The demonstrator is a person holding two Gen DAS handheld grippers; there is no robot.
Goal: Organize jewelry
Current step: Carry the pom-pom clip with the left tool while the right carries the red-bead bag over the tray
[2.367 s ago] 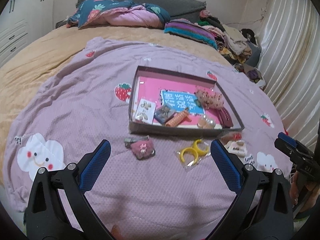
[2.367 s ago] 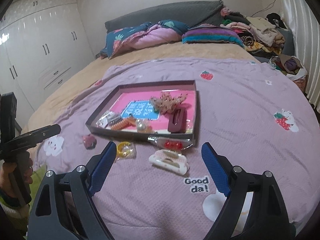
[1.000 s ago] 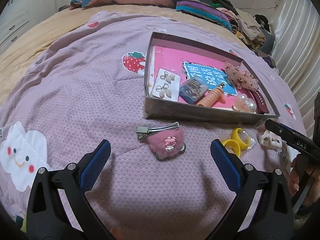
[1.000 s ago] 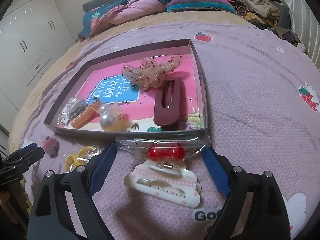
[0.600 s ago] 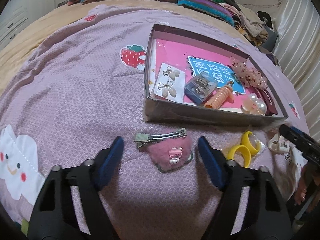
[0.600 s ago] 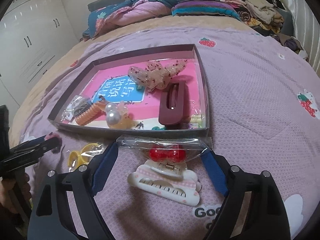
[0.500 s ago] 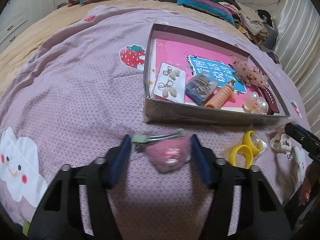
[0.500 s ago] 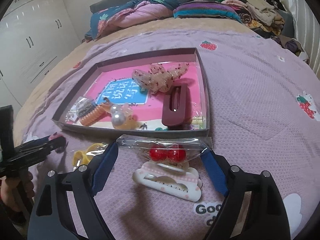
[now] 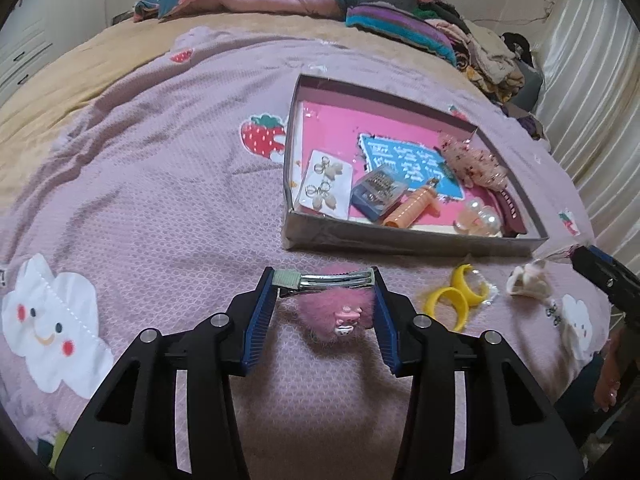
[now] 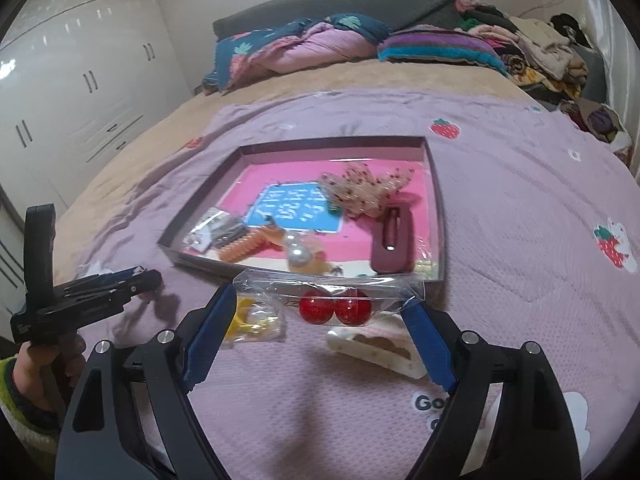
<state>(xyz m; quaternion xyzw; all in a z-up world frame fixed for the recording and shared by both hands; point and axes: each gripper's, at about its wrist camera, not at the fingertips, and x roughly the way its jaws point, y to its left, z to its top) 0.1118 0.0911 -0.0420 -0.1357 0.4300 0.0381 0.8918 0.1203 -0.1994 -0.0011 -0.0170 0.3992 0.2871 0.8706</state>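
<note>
My left gripper (image 9: 323, 280) is shut on a fuzzy pink hair clip (image 9: 338, 312) with a metal bar, held just above the purple blanket in front of the tray. My right gripper (image 10: 322, 306) is shut on a clear bag of red beads (image 10: 334, 306), held near the tray's front edge. The shallow pink-lined tray (image 9: 400, 240) holds earrings on a card, a blue box, an orange coil, pearls, a maroon clip and a glittery clip (image 10: 366, 186). A yellow ring pair in a bag (image 9: 456, 300) and a white claw clip (image 10: 376, 348) lie on the blanket.
The purple blanket (image 9: 160, 200) with strawberry and cloud prints covers the bed. Pillows and piled clothes (image 9: 480, 52) lie at the far side. White wardrobes (image 10: 80, 80) stand to the left, a curtain (image 9: 592, 80) to the right.
My left gripper moved up to the pink hair clip, closed on it and lifted it. My right gripper closed on the bag of red beads and raised it off the blanket.
</note>
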